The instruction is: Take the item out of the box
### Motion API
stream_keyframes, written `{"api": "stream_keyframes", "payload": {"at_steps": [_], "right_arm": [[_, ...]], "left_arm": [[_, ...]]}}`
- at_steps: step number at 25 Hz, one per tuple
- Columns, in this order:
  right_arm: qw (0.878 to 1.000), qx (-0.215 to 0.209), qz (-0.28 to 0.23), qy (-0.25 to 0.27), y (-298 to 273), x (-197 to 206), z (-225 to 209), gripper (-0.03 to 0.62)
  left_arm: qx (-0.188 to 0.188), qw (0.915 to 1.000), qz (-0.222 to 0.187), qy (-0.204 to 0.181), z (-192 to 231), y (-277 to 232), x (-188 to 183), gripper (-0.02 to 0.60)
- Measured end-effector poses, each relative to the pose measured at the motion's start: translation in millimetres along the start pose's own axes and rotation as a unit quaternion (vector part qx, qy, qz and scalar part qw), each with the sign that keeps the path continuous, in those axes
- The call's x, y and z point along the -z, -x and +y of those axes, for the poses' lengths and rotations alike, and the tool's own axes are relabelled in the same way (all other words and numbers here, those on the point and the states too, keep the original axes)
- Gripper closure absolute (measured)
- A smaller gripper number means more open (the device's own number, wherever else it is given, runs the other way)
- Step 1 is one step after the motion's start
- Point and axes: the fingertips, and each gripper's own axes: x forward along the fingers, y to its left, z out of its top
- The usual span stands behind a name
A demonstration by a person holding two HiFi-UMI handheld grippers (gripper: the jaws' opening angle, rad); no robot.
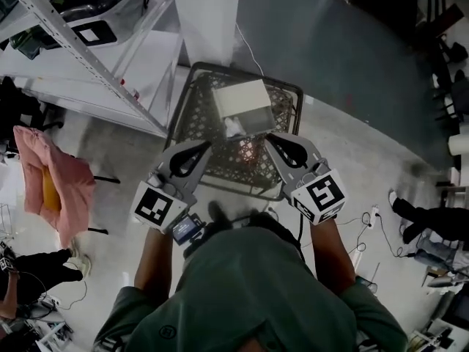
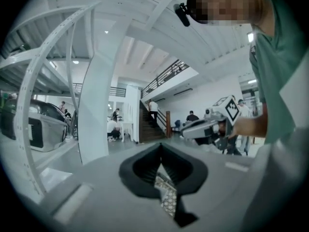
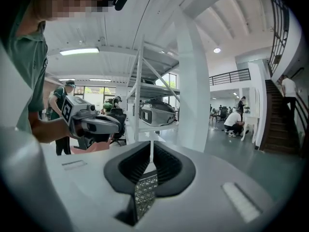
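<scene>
A white box lies on top of a black lattice crate on the floor, seen from above in the head view. Something pale shows at the box's near end; I cannot tell what it is. My left gripper hovers over the crate's near left part with its tips together and nothing in them. My right gripper is level with it on the right, just short of the box. A thin slit shows between its jaws and nothing is in it. Each gripper view shows the other gripper alongside.
A metal shelving rack stands to the left of the crate and a white pillar stands behind it. A pink cloth hangs at far left. Cables and another person's feet are at right.
</scene>
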Motion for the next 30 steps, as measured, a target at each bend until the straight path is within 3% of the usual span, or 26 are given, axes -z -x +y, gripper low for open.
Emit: {"api": "stream_keyframes", "payload": {"at_steps": [8, 21, 30], "right_arm": [[1.000, 0.001, 0.025, -0.002, -28.0, 15.1, -9.9, 0.559], [0.995, -0.062, 0.060, -0.043, -77.8, 80.6, -88.8, 0.543], [0.987, -0.109, 0.107, -0.053, -119.9, 147.5, -128.2, 0.521]], "left_arm": [[0.014, 0.9996, 0.008, 0.024, 27.1, -19.6, 23.7, 0.578], [-0.003, 0.9941, 0.098, 0.046, 56.3, -112.7, 85.3, 0.552], [-0.027, 0.9832, 0.156, 0.091, 76.0, -167.1, 160.1, 0.527]]}}
